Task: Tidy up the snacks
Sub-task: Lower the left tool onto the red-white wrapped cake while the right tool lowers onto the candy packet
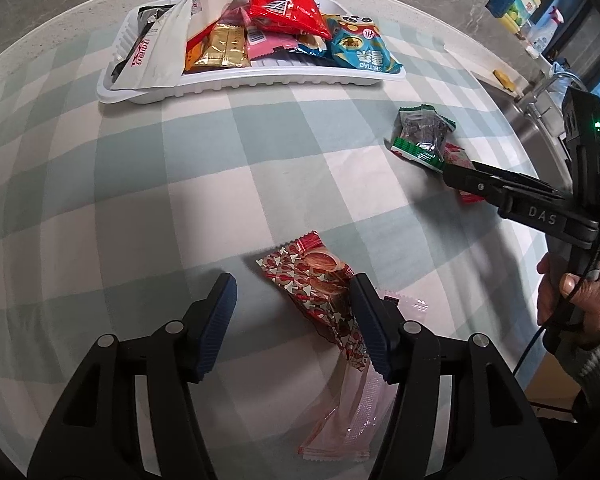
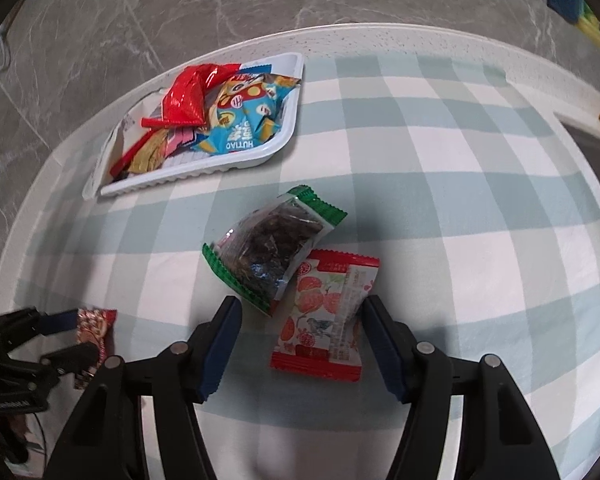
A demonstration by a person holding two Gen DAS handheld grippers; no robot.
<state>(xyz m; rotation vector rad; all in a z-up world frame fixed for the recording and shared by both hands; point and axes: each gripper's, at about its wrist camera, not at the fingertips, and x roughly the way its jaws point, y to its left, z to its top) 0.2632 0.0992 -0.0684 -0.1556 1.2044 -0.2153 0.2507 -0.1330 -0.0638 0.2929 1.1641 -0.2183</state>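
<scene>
Checked cloth covers the tabletop (image 1: pixel 180 200); the white tray (image 1: pixel 236 80) (far edge) already holds most snacks. Both grippers, left gripper (image 1: pixel 292 308) and right gripper (image 2: pixel 300 332), stand with fingers open, straddling the red biscuit packet (image 1: pixel 320 288) and the strawberry packet (image 2: pixel 324 316) respectively, evidently lined up for pickup.

Each camera looks forward and down past its own claw, close above the table (image 1: pixel 100 200); both views share the tray (image 1: pixel 236 82) (image 2: pixel 288 136) far ahead.

tablecloth (image 1: pixel 228 184): pale green-white check | tray (image 1: pixel 236 82): white | green-edged packet (image 2: pixel 272 248): clear, dark contents | strawberry-print packet (image 2: pixel 328 316): red-white | gripper pads (image 1: pixel 220 320): dark blue
</scene>
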